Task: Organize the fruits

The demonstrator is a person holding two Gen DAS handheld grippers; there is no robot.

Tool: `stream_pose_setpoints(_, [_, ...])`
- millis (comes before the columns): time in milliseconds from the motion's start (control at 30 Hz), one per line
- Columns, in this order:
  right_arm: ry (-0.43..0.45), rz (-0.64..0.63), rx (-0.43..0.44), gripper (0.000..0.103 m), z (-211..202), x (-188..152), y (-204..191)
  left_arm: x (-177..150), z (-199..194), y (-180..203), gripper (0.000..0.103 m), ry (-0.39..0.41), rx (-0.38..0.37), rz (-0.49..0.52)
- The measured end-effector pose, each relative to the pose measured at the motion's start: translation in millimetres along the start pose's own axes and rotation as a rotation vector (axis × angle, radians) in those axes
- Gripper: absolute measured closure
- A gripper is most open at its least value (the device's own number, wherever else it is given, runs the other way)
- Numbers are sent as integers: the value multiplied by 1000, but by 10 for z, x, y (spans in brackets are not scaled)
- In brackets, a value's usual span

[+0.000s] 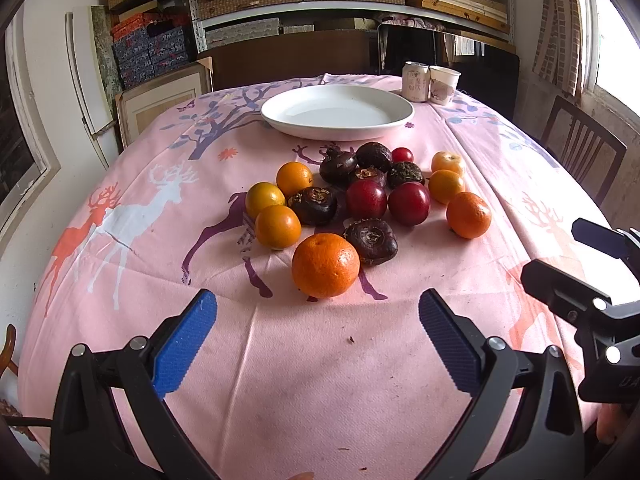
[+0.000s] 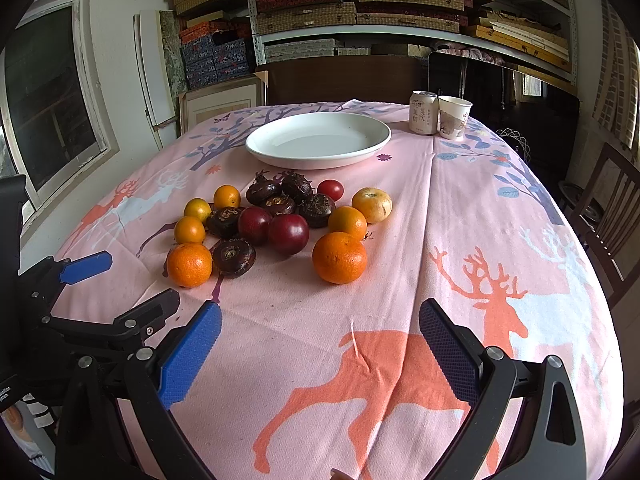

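Fruits [image 1: 360, 204], comprising oranges, red plums and dark water chestnuts, are shown clustered on the pink tablecloth [image 1: 280, 360] just in front of the white plate [image 1: 338, 112], which holds nothing. Both the left gripper [image 1: 318, 336] and the right gripper [image 2: 320, 340] are held wide apart above the cloth, nothing being gripped.

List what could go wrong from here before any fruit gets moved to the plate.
1. The fruits touch in a tight pile; pulling the front orange with the open left gripper may nudge the dark fruit beside it and set round ones rolling.
2. The plate lies behind the pile, so each carry passes over other fruit.
3. The can and paper cup stand near the plate's right rim; a wide swing may tip them.
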State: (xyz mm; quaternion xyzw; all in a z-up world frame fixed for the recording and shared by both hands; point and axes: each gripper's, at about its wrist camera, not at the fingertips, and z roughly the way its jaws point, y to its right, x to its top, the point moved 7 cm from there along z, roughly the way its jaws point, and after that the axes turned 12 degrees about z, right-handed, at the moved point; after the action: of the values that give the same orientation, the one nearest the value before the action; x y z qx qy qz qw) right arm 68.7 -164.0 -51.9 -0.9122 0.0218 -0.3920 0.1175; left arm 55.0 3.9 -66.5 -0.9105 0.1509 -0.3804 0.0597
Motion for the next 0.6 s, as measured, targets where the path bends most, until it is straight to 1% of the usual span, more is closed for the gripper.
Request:
stream_pose_setpoints(567, [-3, 1, -2, 4, -1, 53, 4, -18, 18, 0, 4, -5, -3, -1])
stream_pose_setpoints(600, [-4, 1, -2, 4, 23, 17, -20, -21, 24, 0, 4, -6, -4, -1])
